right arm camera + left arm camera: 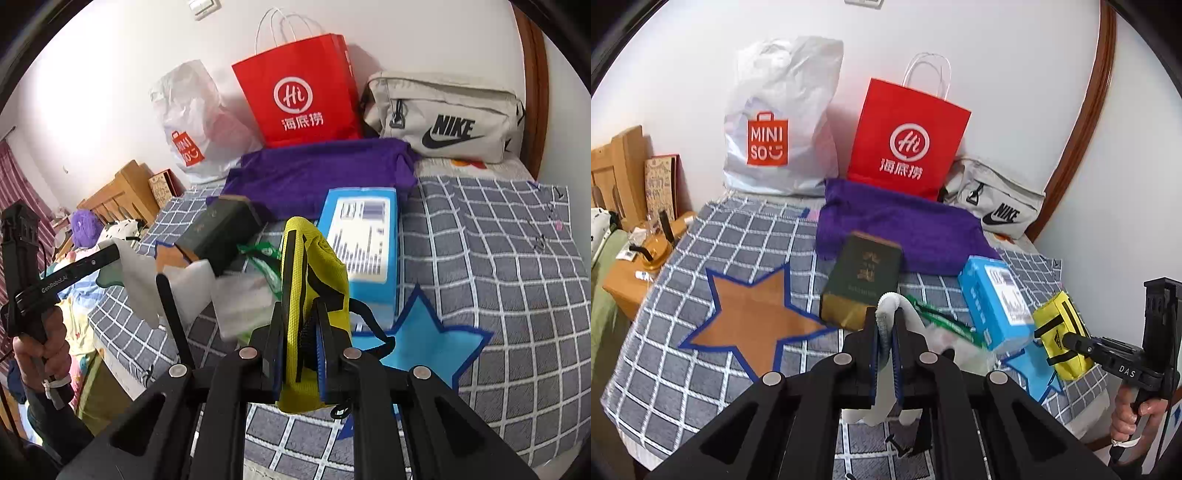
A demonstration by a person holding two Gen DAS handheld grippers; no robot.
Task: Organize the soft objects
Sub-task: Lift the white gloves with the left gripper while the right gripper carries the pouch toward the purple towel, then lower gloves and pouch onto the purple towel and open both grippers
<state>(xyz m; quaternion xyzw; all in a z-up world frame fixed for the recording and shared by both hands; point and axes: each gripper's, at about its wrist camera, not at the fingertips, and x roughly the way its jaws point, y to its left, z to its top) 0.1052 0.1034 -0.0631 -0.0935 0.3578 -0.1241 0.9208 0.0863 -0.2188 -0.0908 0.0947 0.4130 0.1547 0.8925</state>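
Observation:
A white soft cloth [899,301] hangs pinched between the pads of my left gripper [886,321], which is shut on it above the grey checked bedspread [683,387]. The right wrist view has that left gripper [115,252] at the left with the white cloth [142,288] drooping from it. My right gripper [299,325] is shut on a yellow pouch [321,266] with black straps, held upright over the blue star patch [424,343]. In the left wrist view the right gripper [1069,338] holds the yellow pouch [1056,321] at the right. An orange star patch [750,314] lies left.
A purple towel [905,229], dark green box [864,277], blue box [993,299] and a green-printed plastic bag [255,291] lie mid-bed. A Miniso bag [775,125], red paper bag [908,136] and Nike bag [997,203] lean on the wall. A wooden nightstand [624,280] stands left.

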